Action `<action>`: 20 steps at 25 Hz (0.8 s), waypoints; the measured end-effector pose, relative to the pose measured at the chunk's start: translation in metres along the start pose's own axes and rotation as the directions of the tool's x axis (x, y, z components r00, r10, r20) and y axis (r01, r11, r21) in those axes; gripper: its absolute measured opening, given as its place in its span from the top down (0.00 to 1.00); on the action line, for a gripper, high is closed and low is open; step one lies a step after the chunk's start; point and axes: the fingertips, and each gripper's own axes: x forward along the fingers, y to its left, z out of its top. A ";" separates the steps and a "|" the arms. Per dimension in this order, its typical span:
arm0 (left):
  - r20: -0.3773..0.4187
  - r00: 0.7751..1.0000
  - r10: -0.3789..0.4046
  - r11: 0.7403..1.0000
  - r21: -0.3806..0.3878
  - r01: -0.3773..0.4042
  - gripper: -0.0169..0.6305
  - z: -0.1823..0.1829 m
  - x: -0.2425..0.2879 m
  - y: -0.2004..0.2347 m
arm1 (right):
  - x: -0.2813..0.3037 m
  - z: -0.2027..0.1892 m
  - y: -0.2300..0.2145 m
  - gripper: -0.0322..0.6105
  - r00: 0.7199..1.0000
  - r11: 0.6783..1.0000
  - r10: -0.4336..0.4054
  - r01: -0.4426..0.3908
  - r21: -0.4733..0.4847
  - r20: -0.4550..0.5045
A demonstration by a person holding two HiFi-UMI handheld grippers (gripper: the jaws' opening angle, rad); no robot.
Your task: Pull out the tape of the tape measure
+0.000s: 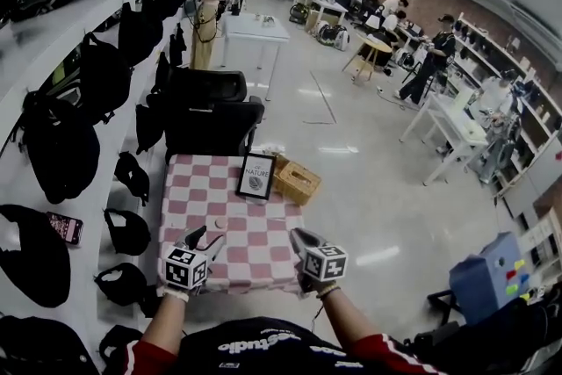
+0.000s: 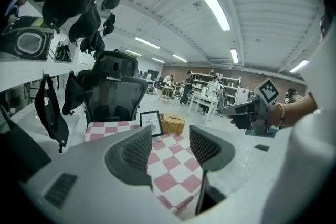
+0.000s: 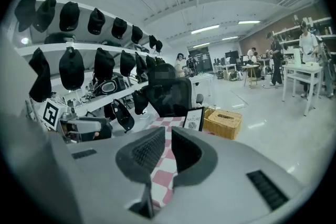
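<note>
Approach, nothing more so far: both tools hover over the near edge of the bench (image 1: 189, 189) with its pink-and-white checked cloth, and no pulling has begun. The left tongs (image 1: 206, 238) stand well apart with only cloth showing between them; the right tongs (image 1: 305, 240) are drawn in to a narrow slit and carry nothing either. The tape measure (image 1: 219, 225) seems to be the small, pale, round thing lying on the cloth just beyond the left tongs, near the front edge and well short of the framed sign (image 1: 256, 176) and the wicker basket (image 1: 296, 181). It is too small in the head view to be sure, and neither gripper view catches it. No tape can be seen drawn out. By the look of it, the next move calls for one pair to come down and pin the case while the other finds the tape's end hook, a small target needing a fine pinch.
</note>
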 end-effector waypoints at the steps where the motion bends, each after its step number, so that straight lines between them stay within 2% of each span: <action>1: 0.016 1.000 0.001 1.000 0.000 -0.001 0.63 0.007 -0.002 -0.002 | 0.000 0.008 0.003 0.90 1.000 1.000 0.011 -0.011 -0.017 0.015; 7: 0.083 0.996 0.019 1.000 0.015 -0.020 0.63 0.038 -0.023 -0.027 | -0.025 0.046 0.018 0.90 0.992 0.996 0.074 -0.068 -0.054 0.099; 13: 0.156 0.987 0.045 0.998 0.025 -0.049 0.63 0.064 -0.059 -0.057 | -0.088 0.068 0.036 0.91 0.976 0.988 0.153 -0.145 -0.060 0.155; 20: 0.254 0.963 0.087 0.995 0.029 -0.098 0.63 0.090 -0.097 -0.096 | -0.148 0.080 0.040 0.91 0.964 0.975 0.176 -0.142 -0.173 0.199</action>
